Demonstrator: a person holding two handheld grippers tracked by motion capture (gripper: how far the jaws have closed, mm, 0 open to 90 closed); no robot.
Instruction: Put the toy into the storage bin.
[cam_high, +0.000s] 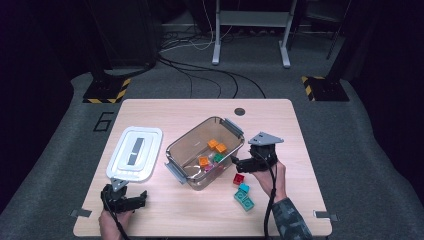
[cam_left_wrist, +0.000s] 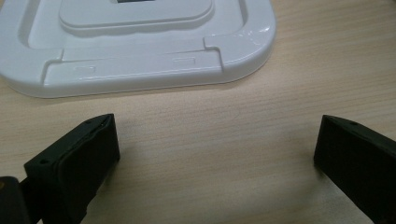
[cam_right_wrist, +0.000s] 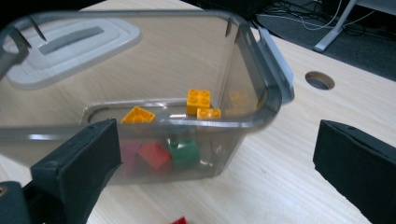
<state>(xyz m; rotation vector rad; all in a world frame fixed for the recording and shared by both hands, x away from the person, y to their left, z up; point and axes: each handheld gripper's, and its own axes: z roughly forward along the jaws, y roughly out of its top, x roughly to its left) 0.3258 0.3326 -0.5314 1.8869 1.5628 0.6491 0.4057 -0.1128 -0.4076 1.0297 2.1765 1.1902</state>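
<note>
A clear plastic container stands mid-table with orange bricks, a green brick and a pink one inside. My right gripper hovers just off the container's right side, open and holding nothing. In the right gripper view its jaws stand wide apart facing the container wall, behind which lie orange bricks, a green brick and a red brick. My left gripper rests near the front left edge, open and empty, just short of the white lid.
The white lid lies flat left of the container. A red brick and two teal bricks lie loose on the table in front of the right gripper. A round cable hole sits near the far edge.
</note>
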